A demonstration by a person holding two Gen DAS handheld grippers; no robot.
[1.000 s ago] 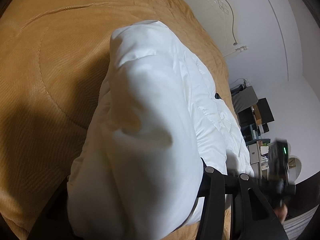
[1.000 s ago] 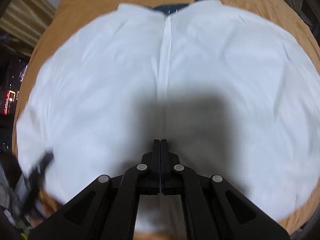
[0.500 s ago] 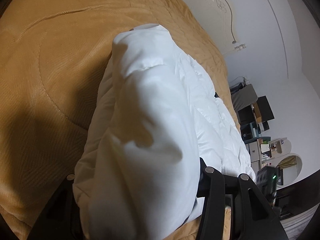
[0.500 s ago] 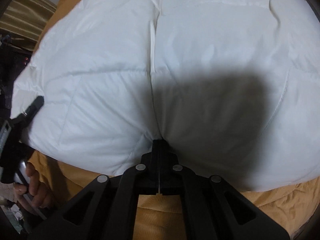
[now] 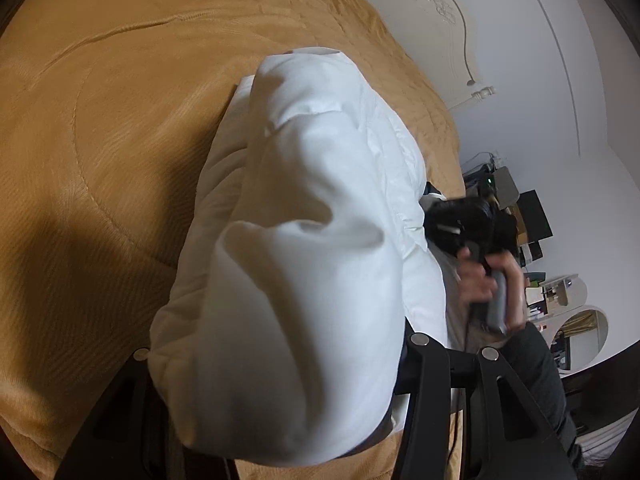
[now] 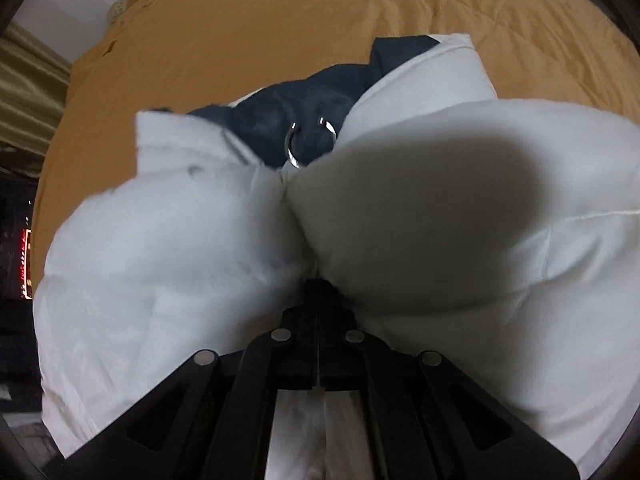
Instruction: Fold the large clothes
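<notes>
A puffy white jacket point(image 5: 320, 200) lies on an ochre bedspread point(image 5: 100, 120). My left gripper point(image 5: 276, 360) is shut on a thick bundle of the jacket's side, which fills the gap between its black fingers point(image 5: 420, 356). My right gripper point(image 6: 318, 284) is shut on a pinch of the white jacket point(image 6: 460, 240), and the padding bulges on both sides of its tips. Beyond that fold the dark navy lining point(image 6: 320, 100) and a metal ring point(image 6: 294, 148) show at the collar. In the left wrist view a hand point(image 5: 488, 284) holds the right gripper's body point(image 5: 460, 224) behind the jacket.
The bedspread point(image 6: 280, 20) stretches all around the jacket. A white headboard point(image 5: 440, 12) and wall stand beyond the bed. Cluttered furniture point(image 5: 532, 216) and an arched mirror point(image 5: 580, 332) are at the right. A curtain point(image 6: 24, 92) hangs at the left of the right wrist view.
My right gripper has swept across the bed with its pinch of jacket, doubling the padding over toward the collar; lining and ring came into view. The left gripper keeps its hold.
</notes>
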